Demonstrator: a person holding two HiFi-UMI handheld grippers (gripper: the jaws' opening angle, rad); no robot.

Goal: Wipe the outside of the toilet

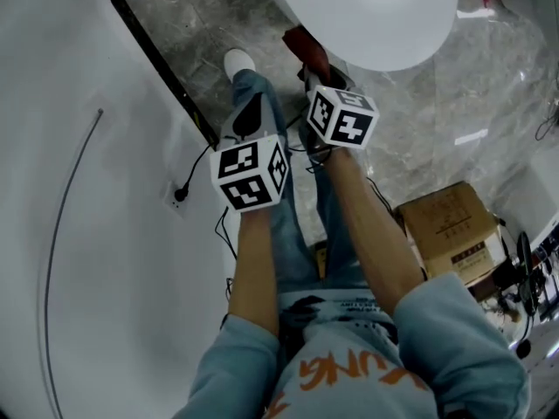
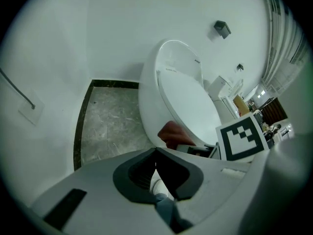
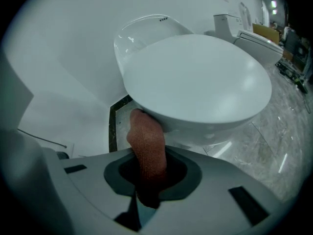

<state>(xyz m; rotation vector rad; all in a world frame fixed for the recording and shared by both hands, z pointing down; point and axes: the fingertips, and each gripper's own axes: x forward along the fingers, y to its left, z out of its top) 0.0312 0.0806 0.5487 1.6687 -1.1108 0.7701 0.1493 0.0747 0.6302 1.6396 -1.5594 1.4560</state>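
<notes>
Pressing cloth [image 3: 145, 136], clamped in our right gripper [image 3: 146, 156], against the toilet [image 3: 195, 82] to wipe it; left gripper [image 2: 155, 153] closed empty, held clear

The floor [image 1: 201, 24] is glossy grey veined marble, with streaks of light reflected at the right. A white wall [image 1: 87, 304] meets it along a dark skirting strip [image 1: 162, 64]. On the wall are a socket [image 1: 171, 204] with a black plug [image 1: 180, 194] in it and a thin grey curved line [image 1: 59, 225]. A cardboard box [image 1: 454, 234] stands on the floor beside tangled wires [image 1: 524, 278]. A small dark fitting [image 2: 221, 28] sits high on the far wall.
</notes>
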